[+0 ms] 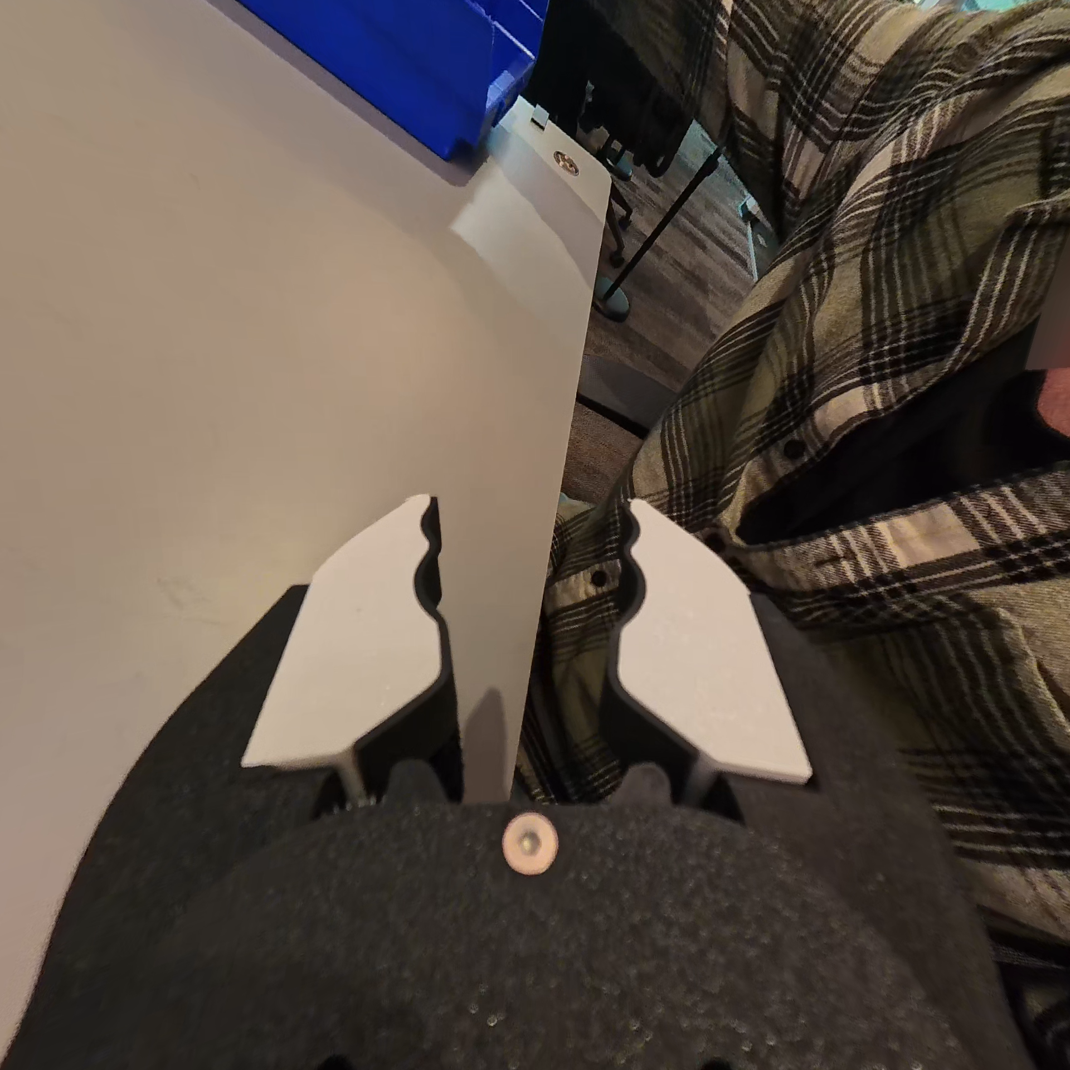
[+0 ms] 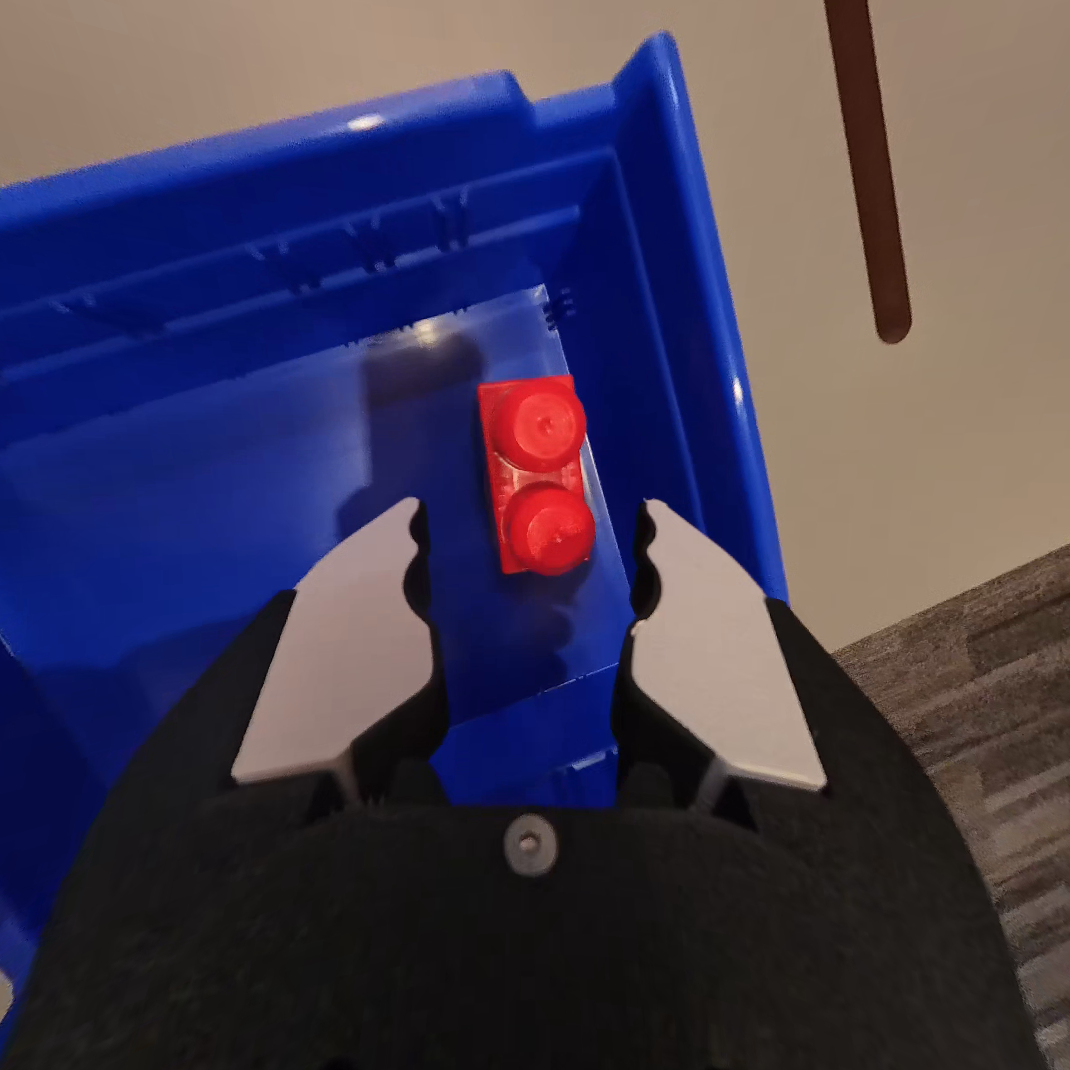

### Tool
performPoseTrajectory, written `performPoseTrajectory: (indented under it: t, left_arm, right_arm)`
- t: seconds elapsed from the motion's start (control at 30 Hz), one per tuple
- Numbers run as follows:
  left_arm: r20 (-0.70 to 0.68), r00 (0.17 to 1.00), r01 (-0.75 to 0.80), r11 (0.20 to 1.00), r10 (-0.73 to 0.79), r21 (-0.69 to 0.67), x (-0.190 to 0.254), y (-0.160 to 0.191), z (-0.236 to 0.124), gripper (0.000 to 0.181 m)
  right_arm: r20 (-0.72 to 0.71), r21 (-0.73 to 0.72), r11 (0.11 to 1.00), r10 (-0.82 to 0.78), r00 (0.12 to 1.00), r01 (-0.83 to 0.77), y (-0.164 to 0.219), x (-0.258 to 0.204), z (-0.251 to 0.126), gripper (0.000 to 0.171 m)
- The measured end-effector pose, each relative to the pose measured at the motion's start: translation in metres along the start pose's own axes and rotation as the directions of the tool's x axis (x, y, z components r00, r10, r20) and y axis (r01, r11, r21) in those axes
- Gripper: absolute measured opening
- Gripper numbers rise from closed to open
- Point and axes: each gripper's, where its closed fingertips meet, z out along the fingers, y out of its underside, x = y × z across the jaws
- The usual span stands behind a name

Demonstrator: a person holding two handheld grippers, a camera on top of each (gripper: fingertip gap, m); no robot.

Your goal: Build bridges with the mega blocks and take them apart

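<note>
In the right wrist view a red two-stud mega block [image 2: 535, 475] lies studs up on the floor of a blue bin [image 2: 231, 243], close to the bin's right wall. My right gripper [image 2: 530, 509] is open and empty, hovering above the bin with the block just beyond and between its fingertips. In the left wrist view my left gripper [image 1: 530, 506] is open and empty over the edge of the white table [image 1: 231, 347]. A corner of the blue bin [image 1: 417, 69] shows at the far end of that table. No other blocks are in view.
A person in a plaid shirt [image 1: 839, 405] sits close to the table's edge on the right of the left wrist view. Grey carpet [image 2: 984, 695] lies beyond the bin's right side. A dark brown rod [image 2: 868, 191] hangs before the beige wall [image 2: 231, 58].
</note>
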Motion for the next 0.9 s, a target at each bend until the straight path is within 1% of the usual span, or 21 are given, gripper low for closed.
performPoseTrajectory:
  t: [0.03, 0.17, 0.3, 0.4, 0.6, 0.63, 0.67, 0.77, 0.9]
  left_arm:
    - [0.000, 1.000, 0.000, 1.000, 0.000, 0.000, 0.000, 0.000, 0.000, 0.059]
    - [-0.001, 1.000, -0.003, 1.000, 0.003, -0.013, 0.000, 0.000, 0.001, 0.059]
    - [0.003, 1.000, -0.004, 1.000, 0.004, -0.021, -0.001, -0.002, 0.002, 0.059]
    - [-0.002, 1.000, 0.003, 1.000, -0.003, -0.011, -0.003, -0.003, 0.003, 0.059]
    - [-0.005, 1.000, 0.014, 1.000, -0.014, 0.008, -0.006, -0.006, 0.003, 0.058]
    - [-0.004, 1.000, 0.018, 1.000, -0.018, 0.013, -0.007, -0.006, 0.002, 0.059]
    - [0.001, 1.000, 0.021, 1.000, -0.021, 0.021, -0.009, -0.007, 0.000, 0.059]
    - [0.022, 1.000, 0.020, 0.998, -0.021, 0.054, -0.013, -0.011, -0.009, 0.059]
    - [0.065, 0.997, 0.023, 0.994, -0.030, 0.107, -0.024, -0.013, -0.028, 0.060]
  right_arm:
    - [0.003, -0.010, 1.000, 0.006, 1.000, -0.006, 0.002, 0.000, 0.003, 0.066]
    - [0.031, -0.062, 0.998, 0.000, 1.000, 0.002, 0.011, -0.001, 0.014, 0.050]
    - [0.061, -0.010, 0.999, -0.043, 0.997, 0.044, -0.002, -0.006, 0.015, 0.034]
    - [0.101, -0.004, 0.996, -0.084, 0.991, 0.085, -0.009, -0.011, 0.018, 0.034]
    - [0.093, -0.021, 0.992, -0.122, 0.988, 0.125, -0.013, -0.008, 0.022, 0.034]
    - [0.084, -0.020, 0.992, -0.122, 0.989, 0.124, -0.013, -0.007, 0.020, 0.038]
    - [0.063, -0.016, 0.993, -0.112, 0.992, 0.113, -0.014, -0.005, 0.017, 0.051]
    - [0.004, -0.017, 0.998, -0.052, 0.999, 0.052, -0.014, 0.001, -0.002, 0.074]
    - [-0.106, 0.103, 0.993, 0.060, 0.993, -0.049, -0.038, 0.000, -0.053, 0.085]
